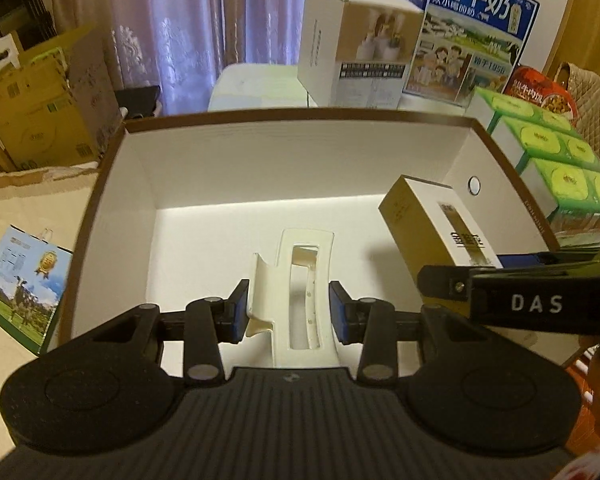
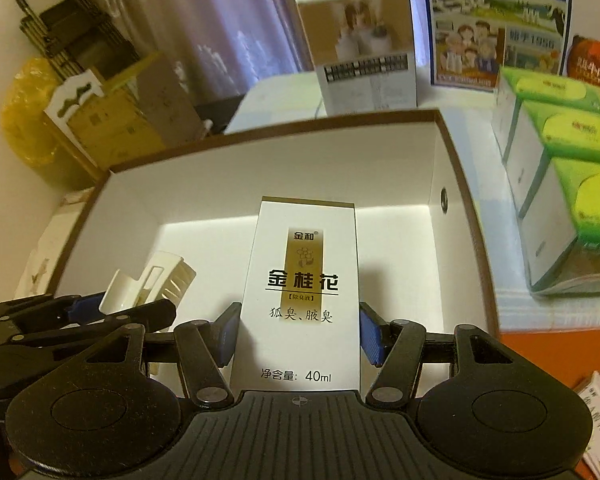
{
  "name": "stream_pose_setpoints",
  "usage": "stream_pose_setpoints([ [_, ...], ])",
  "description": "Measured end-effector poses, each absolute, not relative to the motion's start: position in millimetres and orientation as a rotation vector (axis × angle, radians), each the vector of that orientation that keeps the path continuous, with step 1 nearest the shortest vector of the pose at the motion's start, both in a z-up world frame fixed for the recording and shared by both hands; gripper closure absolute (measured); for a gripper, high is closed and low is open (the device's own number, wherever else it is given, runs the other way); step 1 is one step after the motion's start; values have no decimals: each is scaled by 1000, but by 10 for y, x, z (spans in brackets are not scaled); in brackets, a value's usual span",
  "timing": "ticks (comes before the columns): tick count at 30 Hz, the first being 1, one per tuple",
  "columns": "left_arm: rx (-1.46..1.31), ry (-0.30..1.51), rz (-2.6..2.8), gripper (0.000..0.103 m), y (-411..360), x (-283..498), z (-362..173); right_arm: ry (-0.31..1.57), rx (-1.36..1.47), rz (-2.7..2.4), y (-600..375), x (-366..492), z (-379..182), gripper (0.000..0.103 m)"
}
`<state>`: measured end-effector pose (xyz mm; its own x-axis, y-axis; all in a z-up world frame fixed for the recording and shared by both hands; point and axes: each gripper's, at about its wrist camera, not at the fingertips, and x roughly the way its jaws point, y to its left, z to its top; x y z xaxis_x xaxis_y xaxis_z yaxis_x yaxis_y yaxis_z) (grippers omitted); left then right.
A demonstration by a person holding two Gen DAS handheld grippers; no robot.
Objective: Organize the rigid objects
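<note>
Over the open brown-rimmed box (image 1: pixel 496 148), the left claw (image 1: pixel 288 312) grips a cream hair clip (image 1: pixel 300 292) between its blue pads, while the right claw (image 2: pixel 298 334) clamps a white-and-gold deodorant carton (image 2: pixel 304 280); both items hang above the box's white floor.

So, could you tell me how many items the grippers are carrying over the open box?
2: a cream hair clip in the left gripper, a white-and-gold carton in the right gripper.
</note>
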<state>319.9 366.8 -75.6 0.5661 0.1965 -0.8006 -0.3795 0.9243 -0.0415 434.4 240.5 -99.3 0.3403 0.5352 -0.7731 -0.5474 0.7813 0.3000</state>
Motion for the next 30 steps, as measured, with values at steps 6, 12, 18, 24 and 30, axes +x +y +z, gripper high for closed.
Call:
stream_pose_setpoints([
  [6, -234, 934, 313, 68, 3680, 3286, -877, 1035, -28, 660, 2439, 4440, -1134, 46],
  [12, -225, 942, 298, 59, 3637, 3294, -907, 1057, -36, 661, 2363, 4432, -1141, 45],
  [18, -215, 943, 299, 59, 3614, 3248, -858, 1054, -42, 681, 2327, 4345, -1101, 45],
  [24, -204, 922, 308, 59, 3587, 3172, -759, 1045, -22, 687, 2268, 4268, -1025, 45],
  [30, -198, 897, 312, 59, 3528, 3073, -642, 1005, -7, 708, 2175, 4155, -883, 45],
])
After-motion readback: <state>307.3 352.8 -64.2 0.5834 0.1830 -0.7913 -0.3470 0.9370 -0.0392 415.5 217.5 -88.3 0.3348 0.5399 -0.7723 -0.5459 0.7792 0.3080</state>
